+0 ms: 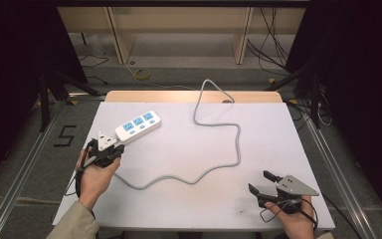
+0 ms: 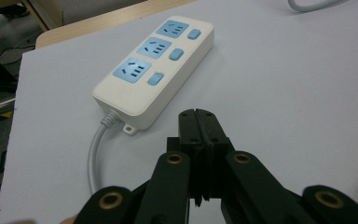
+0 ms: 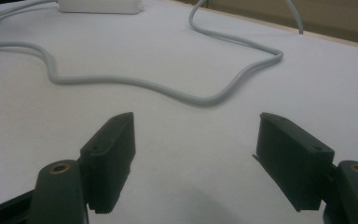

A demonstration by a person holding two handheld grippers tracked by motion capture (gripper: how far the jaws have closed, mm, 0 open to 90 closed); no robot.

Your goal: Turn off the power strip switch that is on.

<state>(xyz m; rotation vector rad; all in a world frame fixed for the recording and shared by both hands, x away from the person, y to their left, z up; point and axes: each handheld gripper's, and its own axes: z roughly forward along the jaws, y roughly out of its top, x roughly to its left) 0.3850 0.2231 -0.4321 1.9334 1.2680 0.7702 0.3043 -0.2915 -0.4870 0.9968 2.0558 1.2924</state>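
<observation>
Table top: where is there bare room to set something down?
The white table is bare right of the grey cable, and along the near edge between the left tool and right tool. The far left corner is crowded by the white power strip with blue sockets.

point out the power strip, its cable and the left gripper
power strip (image 2: 154, 77), left gripper view, on its top face
cable (image 1: 238, 144), high view, mid-run bend
left gripper (image 2: 198, 122), left gripper view, at the closed tips

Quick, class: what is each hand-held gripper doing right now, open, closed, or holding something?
Left hand-held gripper: closed, jaws pressed together, holding nothing, just short of the power strip.
Right hand-held gripper: open, nothing between its jaws, above the table.
</observation>
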